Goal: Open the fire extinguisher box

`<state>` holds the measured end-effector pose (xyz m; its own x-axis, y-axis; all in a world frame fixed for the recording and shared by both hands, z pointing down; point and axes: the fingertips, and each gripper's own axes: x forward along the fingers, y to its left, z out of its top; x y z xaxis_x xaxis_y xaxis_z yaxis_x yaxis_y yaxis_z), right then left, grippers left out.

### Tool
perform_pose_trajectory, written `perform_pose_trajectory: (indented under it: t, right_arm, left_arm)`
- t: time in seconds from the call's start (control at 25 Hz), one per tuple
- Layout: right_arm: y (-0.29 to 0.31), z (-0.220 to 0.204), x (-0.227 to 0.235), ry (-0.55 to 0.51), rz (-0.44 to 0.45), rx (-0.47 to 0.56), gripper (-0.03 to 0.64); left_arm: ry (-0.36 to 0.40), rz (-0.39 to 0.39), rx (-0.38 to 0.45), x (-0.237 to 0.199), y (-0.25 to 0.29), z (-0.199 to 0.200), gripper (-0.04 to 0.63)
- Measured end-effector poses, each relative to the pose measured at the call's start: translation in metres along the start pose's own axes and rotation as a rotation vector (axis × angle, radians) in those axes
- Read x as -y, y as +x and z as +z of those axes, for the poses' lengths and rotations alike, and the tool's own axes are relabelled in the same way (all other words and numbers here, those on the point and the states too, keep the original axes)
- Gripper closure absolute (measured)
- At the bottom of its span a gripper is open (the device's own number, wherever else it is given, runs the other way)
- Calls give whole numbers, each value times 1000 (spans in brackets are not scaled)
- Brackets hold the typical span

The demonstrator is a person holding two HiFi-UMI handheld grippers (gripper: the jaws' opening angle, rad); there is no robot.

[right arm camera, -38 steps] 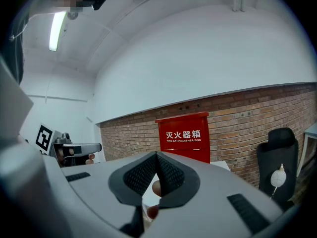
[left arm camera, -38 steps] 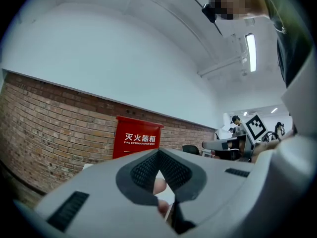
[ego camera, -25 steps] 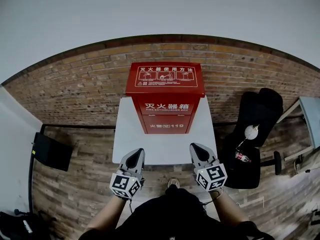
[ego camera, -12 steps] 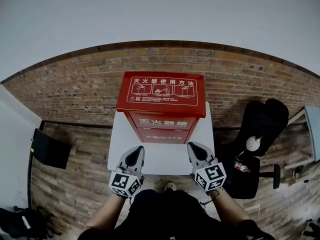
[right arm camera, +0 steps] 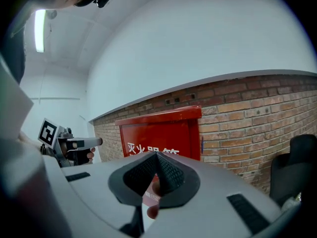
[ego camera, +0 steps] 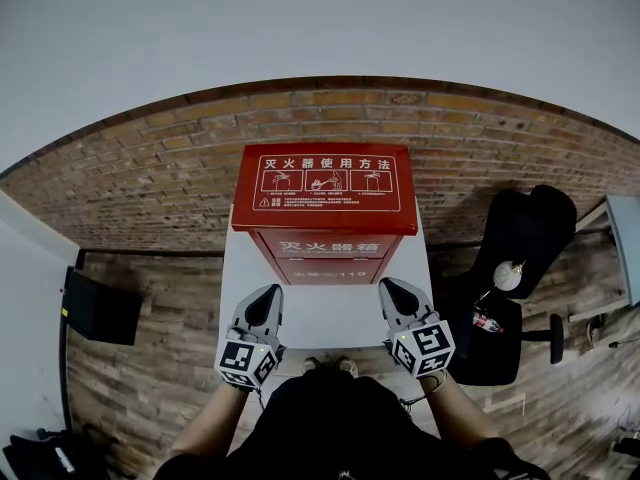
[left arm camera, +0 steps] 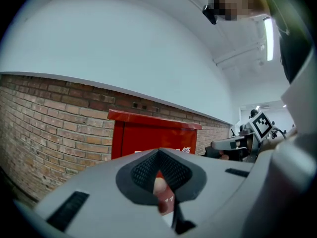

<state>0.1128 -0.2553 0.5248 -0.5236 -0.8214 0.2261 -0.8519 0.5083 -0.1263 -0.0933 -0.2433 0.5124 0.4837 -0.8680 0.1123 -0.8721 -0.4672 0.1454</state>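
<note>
Item: red fire extinguisher box [ego camera: 326,213], lid shut, stood on white table [ego camera: 330,318] by brick wall [ego camera: 150,168]; L gripper [ego camera: 268,294] & R gripper [ego camera: 388,287] clenched, empty, short of box; approach step, next prob. needed jaw tips under lid edge.

The right gripper [right arm camera: 155,175] has its ribbed jaws pressed together with nothing between them, pointing at the red fire extinguisher box [right arm camera: 166,133], whose lid is down. The box stands against a brick wall [right arm camera: 247,115]. The left gripper [right arm camera: 96,142] shows at the left edge and a black chair [right arm camera: 302,162] at the right.
</note>
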Motion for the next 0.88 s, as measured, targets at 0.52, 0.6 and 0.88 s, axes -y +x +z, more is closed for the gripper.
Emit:
perform_pose_trajectory:
  t: [0.52,0.6,0.88]
  right_arm:
    - [-7,51,64,11,-35,84,451]
    - [-3,57,70,8,-22,86,436]
    - [18,68,75,-25,29,63,399]
  left_arm:
    - [77,-66,39,-74,22,45,365]
    - [74,-77,40,-83,28,50,336]
    - [64,-115,50,-98,49,64,302]
